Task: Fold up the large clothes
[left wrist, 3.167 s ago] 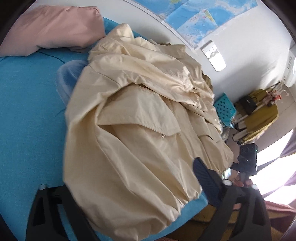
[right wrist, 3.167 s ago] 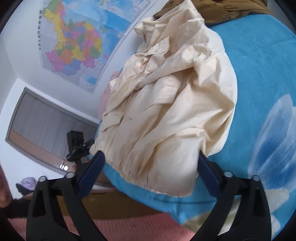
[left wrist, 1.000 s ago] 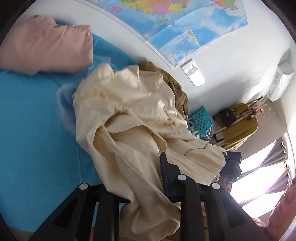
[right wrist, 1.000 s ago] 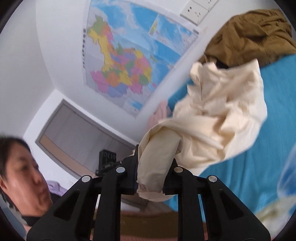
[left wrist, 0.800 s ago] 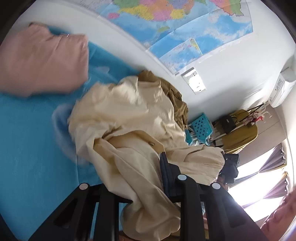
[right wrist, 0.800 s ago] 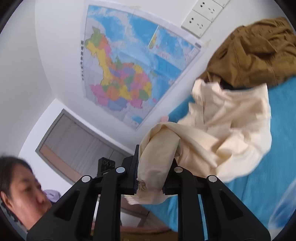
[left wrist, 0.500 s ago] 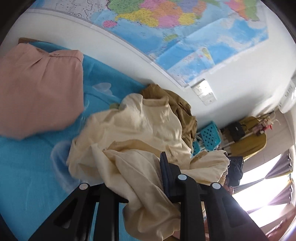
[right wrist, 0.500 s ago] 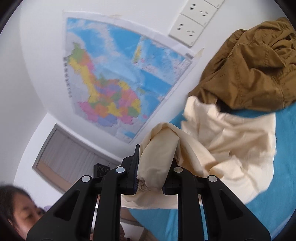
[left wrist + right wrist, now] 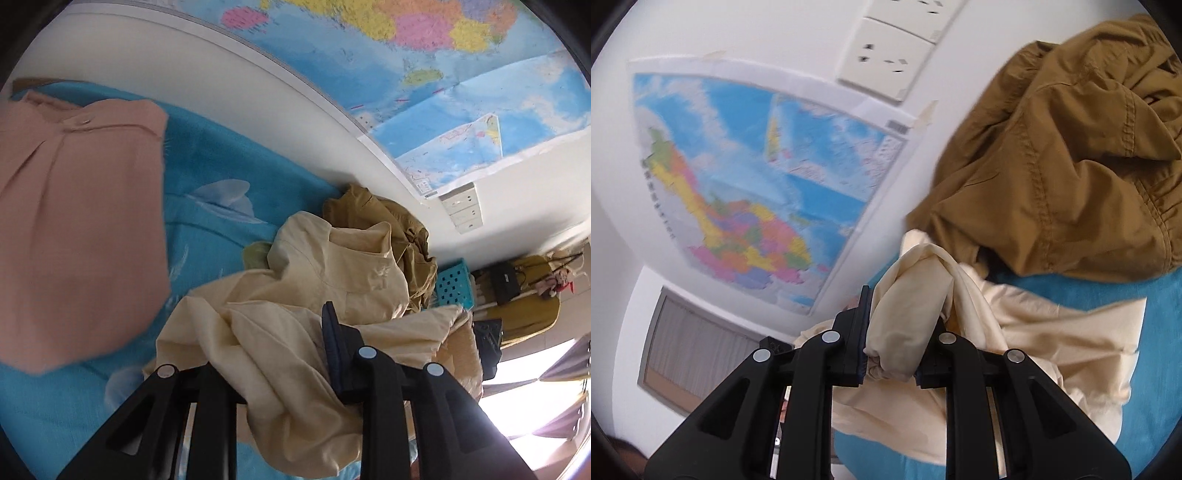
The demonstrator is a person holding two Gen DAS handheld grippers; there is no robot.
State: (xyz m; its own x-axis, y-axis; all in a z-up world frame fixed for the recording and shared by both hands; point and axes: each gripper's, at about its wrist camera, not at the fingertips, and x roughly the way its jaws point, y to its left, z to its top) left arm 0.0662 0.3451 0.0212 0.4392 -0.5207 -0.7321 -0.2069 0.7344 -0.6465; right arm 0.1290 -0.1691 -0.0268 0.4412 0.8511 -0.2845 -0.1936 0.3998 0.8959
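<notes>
The cream jacket [image 9: 332, 280] lies in a crumpled heap on the blue sheet [image 9: 229, 192], next to the wall. Both grippers have hold of it. The right gripper [image 9: 899, 332] is clamped on a thick roll of the cream cloth, which bulges up between its pads and trails off across the sheet. The left gripper [image 9: 273, 354] has a fold of the same jacket between its fingers; its jaws have just been opening a little, and the cloth hides the left pad, so I cannot tell for sure whether it is pinched tight, though it looks held.

A teal basket [image 9: 454, 284] with holes in its side stands beyond the bed; what is in it cannot be seen.

On the sheet, which has pale feather prints, a brown garment [image 9: 1071, 155] sits bunched against the wall, touching the far edge of the jacket. A folded pink garment [image 9: 77, 221] lies well apart from the jacket, to the left in the left wrist view. A small yellow-green patch of cloth [image 9: 256, 254] shows just beside the jacket.

On the white wall hangs a map [image 9: 757, 192], taped at its corners, with a socket plate [image 9: 886, 59] beside it. Farther off are a rack with a yellow garment [image 9: 532, 302] and a bright window with curtains [image 9: 535, 391].
</notes>
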